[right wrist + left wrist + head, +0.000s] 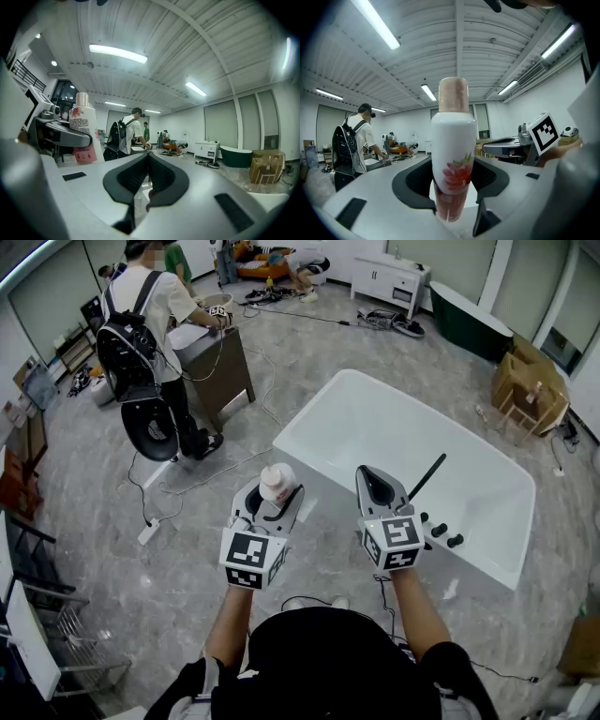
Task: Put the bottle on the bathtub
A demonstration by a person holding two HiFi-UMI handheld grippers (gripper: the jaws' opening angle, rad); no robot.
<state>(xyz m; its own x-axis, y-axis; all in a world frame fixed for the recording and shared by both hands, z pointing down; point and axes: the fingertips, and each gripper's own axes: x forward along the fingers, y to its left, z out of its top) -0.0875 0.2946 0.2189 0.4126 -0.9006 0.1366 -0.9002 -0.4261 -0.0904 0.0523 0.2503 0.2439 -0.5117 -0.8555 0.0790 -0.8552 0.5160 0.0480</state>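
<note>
A white bottle (453,154) with a red flower print and a pale pink cap stands upright between the jaws of my left gripper (454,197), which is shut on it. In the head view the bottle (277,483) sits in the left gripper (272,498) above the grey floor, just left of the white bathtub (323,439). My right gripper (380,486) hovers over the tub's near rim, its jaws closed together with nothing between them. From the right gripper view the bottle (83,131) shows at the left, and the right gripper (146,180) is empty.
A black faucet with knobs (433,521) sits on the tub's near rim. A person with a backpack (150,329) stands at a grey cabinet (220,371) to the far left. Cables (216,465) trail across the floor. A dark green tub (469,322) and cardboard boxes (530,390) stand at the far right.
</note>
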